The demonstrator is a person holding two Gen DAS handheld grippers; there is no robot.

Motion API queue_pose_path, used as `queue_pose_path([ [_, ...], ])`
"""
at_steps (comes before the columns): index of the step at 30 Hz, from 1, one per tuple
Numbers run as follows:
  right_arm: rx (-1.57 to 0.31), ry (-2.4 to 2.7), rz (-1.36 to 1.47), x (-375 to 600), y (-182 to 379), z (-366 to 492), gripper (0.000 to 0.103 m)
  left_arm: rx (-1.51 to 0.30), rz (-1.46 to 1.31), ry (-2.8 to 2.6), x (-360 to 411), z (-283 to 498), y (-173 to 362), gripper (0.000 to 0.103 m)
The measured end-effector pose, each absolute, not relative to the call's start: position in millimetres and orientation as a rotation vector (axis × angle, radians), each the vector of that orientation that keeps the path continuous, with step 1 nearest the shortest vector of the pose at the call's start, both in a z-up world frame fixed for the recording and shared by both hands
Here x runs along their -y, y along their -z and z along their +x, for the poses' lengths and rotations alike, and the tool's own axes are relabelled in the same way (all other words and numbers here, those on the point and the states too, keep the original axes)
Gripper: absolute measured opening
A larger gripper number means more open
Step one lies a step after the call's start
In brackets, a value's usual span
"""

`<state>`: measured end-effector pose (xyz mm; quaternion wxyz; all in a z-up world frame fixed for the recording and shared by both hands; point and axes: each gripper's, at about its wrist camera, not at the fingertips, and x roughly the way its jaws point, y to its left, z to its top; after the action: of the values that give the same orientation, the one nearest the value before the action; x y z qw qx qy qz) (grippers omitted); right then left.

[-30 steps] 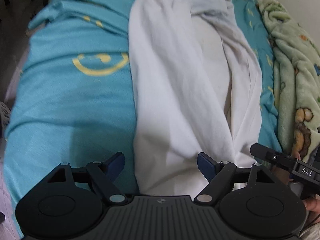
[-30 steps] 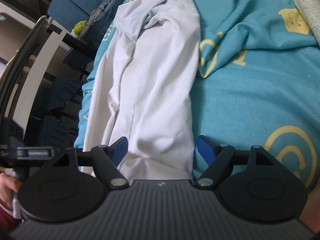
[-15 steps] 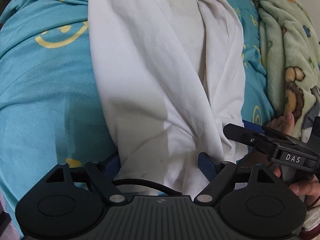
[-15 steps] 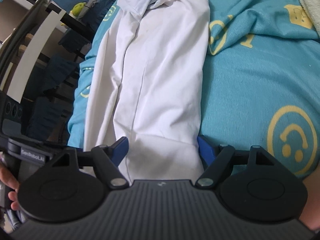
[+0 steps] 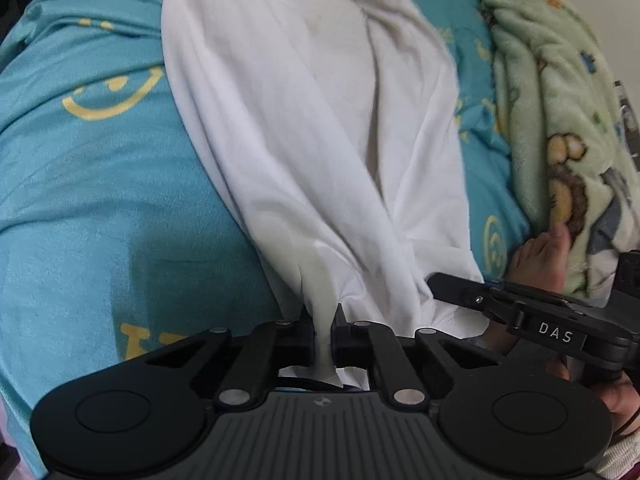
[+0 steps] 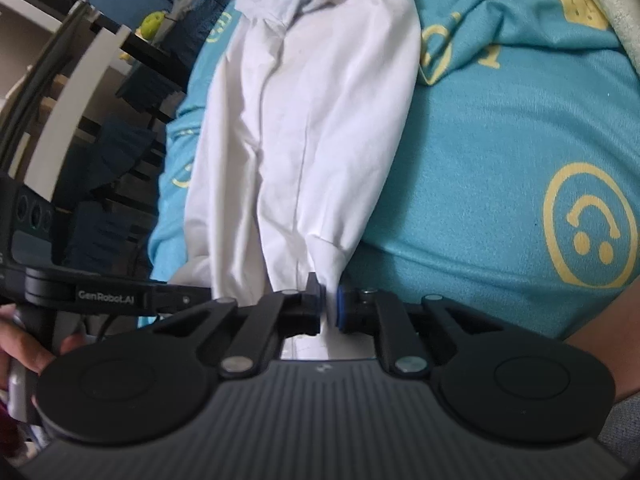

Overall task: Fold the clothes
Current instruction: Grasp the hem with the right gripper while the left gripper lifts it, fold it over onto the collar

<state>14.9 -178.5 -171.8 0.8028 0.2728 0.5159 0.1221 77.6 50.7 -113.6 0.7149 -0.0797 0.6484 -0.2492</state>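
A long white garment (image 5: pixel 320 128) lies folded lengthwise on a teal bedspread (image 5: pixel 100 184) with yellow smiley faces. My left gripper (image 5: pixel 324 332) is shut on the near hem of the white garment, the cloth bunched into a narrow strip between its jaws. In the right wrist view the same white garment (image 6: pixel 312 132) runs away from me, and my right gripper (image 6: pixel 329 300) is shut on its near hem at the right corner. The right gripper (image 5: pixel 520 312) also shows in the left wrist view, held by a hand (image 5: pixel 540 256).
A pale green fleece blanket (image 5: pixel 560 100) with bear prints lies along the right side of the bed. In the right wrist view, the bed's left edge drops to dark furniture and a white frame (image 6: pixel 72 108). The left gripper's body (image 6: pixel 100 292) reaches in from the left.
Both grippers went from open around the hem to shut on it. The cloth near the jaws now pulls into tight pleats, and both views have shifted slightly along the garment.
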Motion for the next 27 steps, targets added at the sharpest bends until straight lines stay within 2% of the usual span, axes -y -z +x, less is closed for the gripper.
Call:
queue_pose_path([
  [9, -0.919, -0.296, 0.654, 208.2, 114.6, -8.8, 0.009, -1.143, -0.409, 0.668, -88.6, 43.7, 24.8, 0.004],
  [16, -0.788, -0.316, 0.707, 234.8, 74.4, -41.6, 0.009, -1.037, -0.452, 0.713, -115.5, -8.8, -33.3, 0.004],
  [21, -0.768, -0.341, 0.712, 248.5, 69.6, -88.3, 0.009, -1.025, -0.502, 0.756, -125.0, -71.0, -43.9, 0.004],
  [27, -0.788, -0.370, 0.741, 260.1, 75.2, -133.7, 0.009, -1.007, -0.545, 0.794, -134.9, -125.6, -30.4, 0.004],
])
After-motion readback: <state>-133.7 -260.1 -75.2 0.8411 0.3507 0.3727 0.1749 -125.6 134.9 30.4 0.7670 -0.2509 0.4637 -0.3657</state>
